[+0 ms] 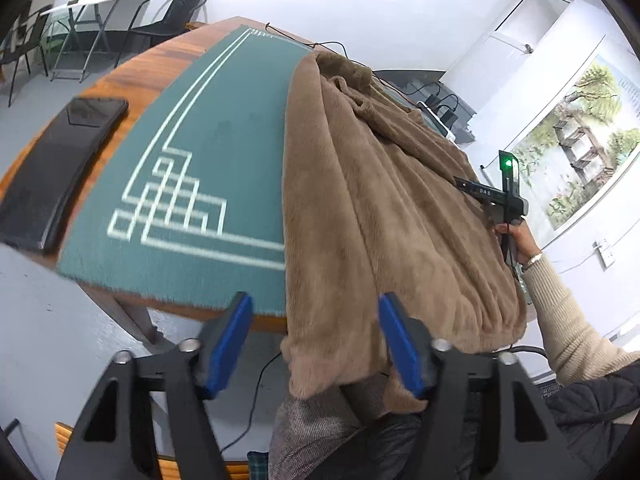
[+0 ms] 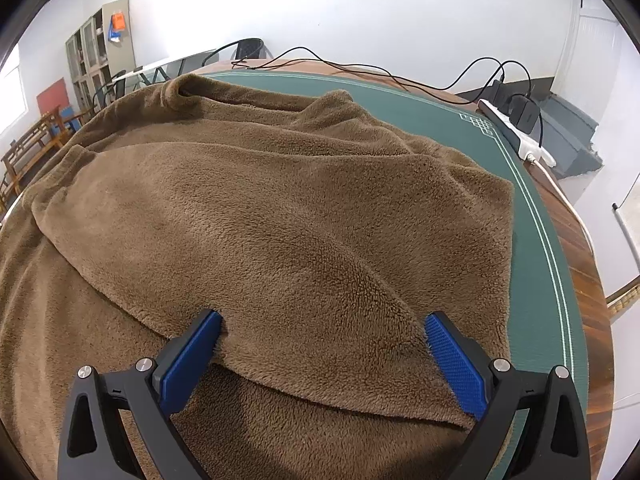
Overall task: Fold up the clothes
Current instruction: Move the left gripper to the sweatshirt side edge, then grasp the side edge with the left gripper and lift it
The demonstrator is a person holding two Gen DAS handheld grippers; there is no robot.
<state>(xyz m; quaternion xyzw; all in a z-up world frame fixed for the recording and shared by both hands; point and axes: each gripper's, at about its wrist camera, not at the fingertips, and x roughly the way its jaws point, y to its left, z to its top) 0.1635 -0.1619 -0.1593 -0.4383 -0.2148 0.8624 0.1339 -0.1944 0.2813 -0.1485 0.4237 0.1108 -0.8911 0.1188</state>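
Brown fleece garment (image 1: 384, 208) lies spread over the right part of a green mat (image 1: 224, 128) on a wooden table (image 1: 160, 60), its near edge spilling over the table's front edge and hanging down. In the left wrist view, the left gripper (image 1: 316, 344) hangs at that drooping hem with its blue jaws apart; the fabric falls between them without being pinched. A dark phone (image 1: 60, 168) lies flat on the bare wood to the left of the mat.

From the right wrist view, the right gripper (image 2: 324, 356) rests low on the garment, jaws spread wide around a raised fold of fleece, pads not squeezing it. A white power strip (image 2: 516, 132) with black plugs sits at the table's far right edge, cables trailing across the wood. No container appears on the table.
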